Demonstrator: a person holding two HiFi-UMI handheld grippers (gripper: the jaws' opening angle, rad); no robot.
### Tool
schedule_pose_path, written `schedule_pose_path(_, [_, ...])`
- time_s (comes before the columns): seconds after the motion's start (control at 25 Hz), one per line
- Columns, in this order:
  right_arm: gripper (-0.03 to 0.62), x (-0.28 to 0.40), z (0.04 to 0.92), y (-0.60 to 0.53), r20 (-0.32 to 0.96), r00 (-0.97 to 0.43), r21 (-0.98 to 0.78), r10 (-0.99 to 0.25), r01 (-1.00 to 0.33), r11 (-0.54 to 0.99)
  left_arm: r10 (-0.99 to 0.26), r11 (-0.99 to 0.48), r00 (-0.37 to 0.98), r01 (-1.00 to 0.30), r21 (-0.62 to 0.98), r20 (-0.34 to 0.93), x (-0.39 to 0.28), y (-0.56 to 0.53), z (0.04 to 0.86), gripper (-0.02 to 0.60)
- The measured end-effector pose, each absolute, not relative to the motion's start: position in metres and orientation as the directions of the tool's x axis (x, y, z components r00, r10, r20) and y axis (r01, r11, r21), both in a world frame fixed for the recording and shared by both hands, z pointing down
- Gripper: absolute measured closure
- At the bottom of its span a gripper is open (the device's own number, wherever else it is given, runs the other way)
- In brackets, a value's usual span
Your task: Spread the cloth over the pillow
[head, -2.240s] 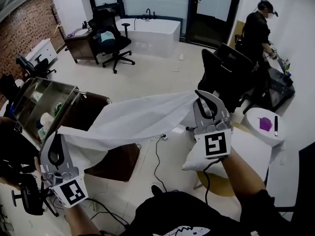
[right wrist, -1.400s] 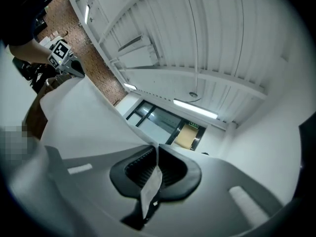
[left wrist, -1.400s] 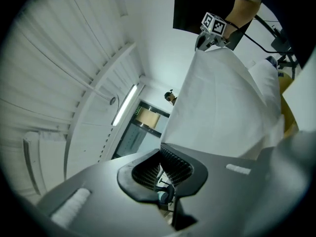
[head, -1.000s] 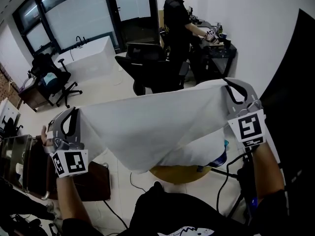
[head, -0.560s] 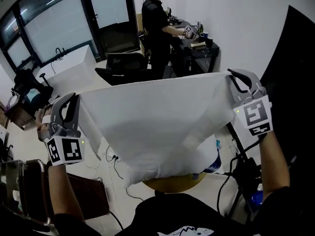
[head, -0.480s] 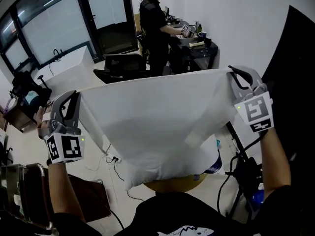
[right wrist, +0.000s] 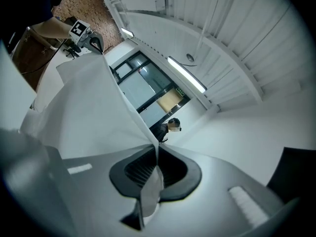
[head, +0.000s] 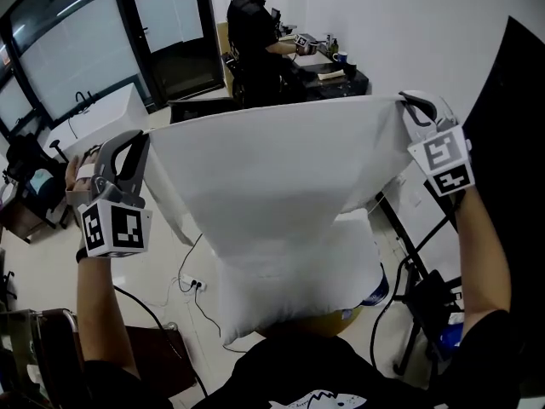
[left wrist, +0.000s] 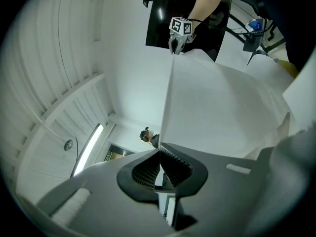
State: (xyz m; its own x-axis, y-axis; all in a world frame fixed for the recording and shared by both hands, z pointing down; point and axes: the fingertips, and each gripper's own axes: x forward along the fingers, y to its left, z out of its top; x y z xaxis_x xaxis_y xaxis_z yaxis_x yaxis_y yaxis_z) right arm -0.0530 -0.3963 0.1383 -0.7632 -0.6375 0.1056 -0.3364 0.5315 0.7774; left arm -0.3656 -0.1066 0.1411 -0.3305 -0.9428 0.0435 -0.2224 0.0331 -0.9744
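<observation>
A white cloth point(head: 272, 169) hangs stretched in the air between my two grippers. My left gripper point(head: 136, 147) is shut on its left top corner, and my right gripper point(head: 415, 102) is shut on its right top corner. Below the cloth lies a white pillow point(head: 298, 288) on a round yellow seat point(head: 319, 322); the cloth's lower edge drapes over the pillow's far end. In the left gripper view the cloth point(left wrist: 222, 107) runs from the left gripper point(left wrist: 159, 152) to the right gripper point(left wrist: 174, 46). In the right gripper view the cloth point(right wrist: 94, 112) is pinched in the right gripper point(right wrist: 157, 149) and reaches the left gripper point(right wrist: 98, 44).
A person point(head: 251, 24) stands at a dark desk point(head: 328, 75) at the back. A black panel point(head: 511, 118) stands on the right. Cables point(head: 183, 288) trail on the floor at the left, beside a brown chair point(head: 51, 365). A black stand point(head: 421, 288) is at the right of the pillow.
Both grippers have risen and carried the stretched cloth forward. More of the pillow now shows beneath the cloth's lower edge.
</observation>
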Motion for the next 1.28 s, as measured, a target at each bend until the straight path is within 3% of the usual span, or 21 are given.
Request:
schedule_pose_path(0.76, [0.577,-0.102,0.128,-0.464,0.148,-0.761,0.792,-0.632,-0.291,0.536,-0.894,-0.001,-0.436,-0.226,-0.974,0.102,-0.416,-0.172,0.132,0.581])
schedule_pose_path(1.28, [0.576,-0.102,0.232,-0.473,0.306,-0.742,0.753,-0.597,-0.195,0.628,-0.864,-0.135,-0.424,-0.322,-0.937,0.27,-0.412,-0.176,0.232,0.581])
